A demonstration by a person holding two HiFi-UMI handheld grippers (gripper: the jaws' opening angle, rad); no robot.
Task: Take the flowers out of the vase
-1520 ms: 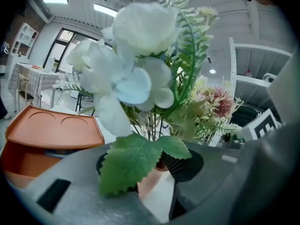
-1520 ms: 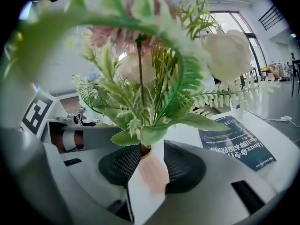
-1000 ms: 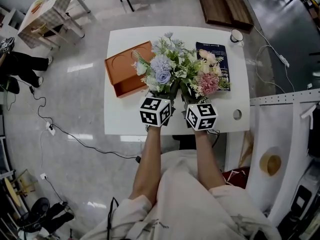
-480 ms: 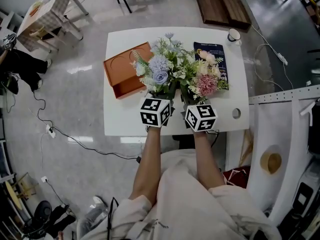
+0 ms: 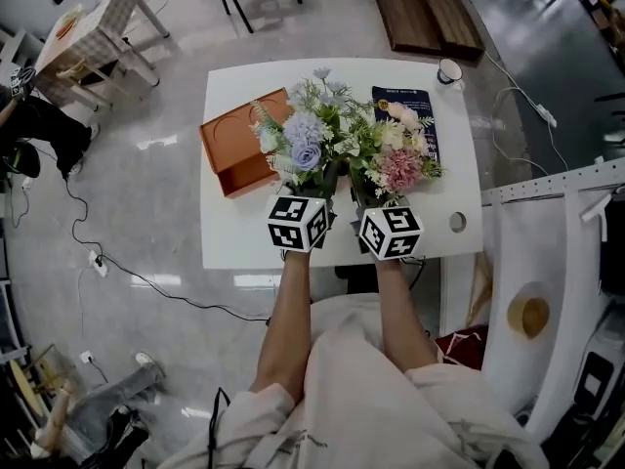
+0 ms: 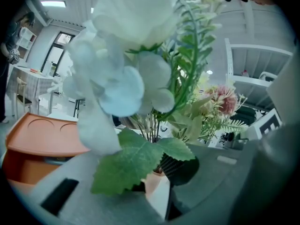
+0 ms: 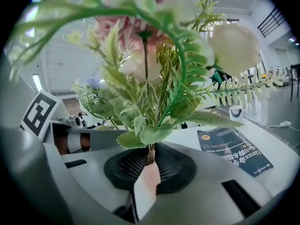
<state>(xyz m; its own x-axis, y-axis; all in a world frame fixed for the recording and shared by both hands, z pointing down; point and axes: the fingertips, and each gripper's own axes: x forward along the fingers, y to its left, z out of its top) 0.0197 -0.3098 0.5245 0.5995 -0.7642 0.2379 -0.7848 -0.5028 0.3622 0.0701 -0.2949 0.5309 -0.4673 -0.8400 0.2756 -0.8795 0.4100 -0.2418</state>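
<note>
Fingers [image 6: 182, 167] of the left gripper [image 6: 157, 172], which have just been closing, pinch the wiry stems of the blue-and-white fabric flower bunch [image 6: 117, 78]. Those of the right gripper [image 7: 149, 167] have done likewise on the pink-and-cream fabric bunch [image 7: 154, 93]. Both bunches stand at the white table's [image 5: 234, 233] near middle; no vase shows. They are likely light and springy, with fronds tangling, so hold low on the stems.

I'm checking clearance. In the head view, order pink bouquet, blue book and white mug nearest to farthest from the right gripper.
1. Pink bouquet: stems in the right gripper, whose jaws have just been closing.
2. Blue book: beyond the bouquet.
3. White mug: the table's far right corner.
</note>
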